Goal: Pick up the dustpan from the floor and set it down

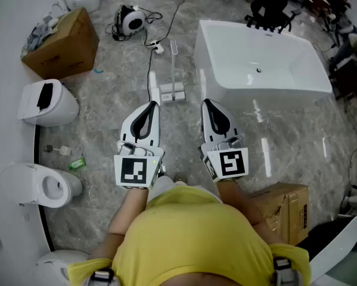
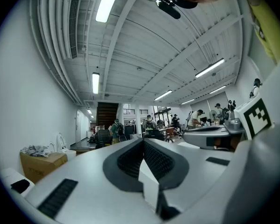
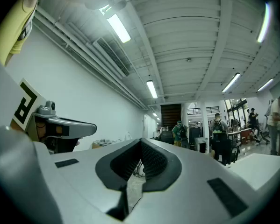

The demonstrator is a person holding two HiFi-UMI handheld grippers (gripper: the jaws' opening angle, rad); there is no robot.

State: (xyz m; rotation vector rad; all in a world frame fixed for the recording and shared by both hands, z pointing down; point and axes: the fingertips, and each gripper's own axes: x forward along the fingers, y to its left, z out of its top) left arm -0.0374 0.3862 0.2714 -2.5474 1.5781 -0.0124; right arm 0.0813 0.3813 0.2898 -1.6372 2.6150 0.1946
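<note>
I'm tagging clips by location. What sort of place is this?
Probably a bathroom mock-up inside a big open workshop or lab, not a home: a freestanding bathtub and a toilet stand loose on the floor beside a cardboard box, and the left gripper view shows people under strip lights.

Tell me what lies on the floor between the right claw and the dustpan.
Nothing. In the head view, only bare grey marble floor shows between the shut right claw and the white dustpan to its left.
</note>
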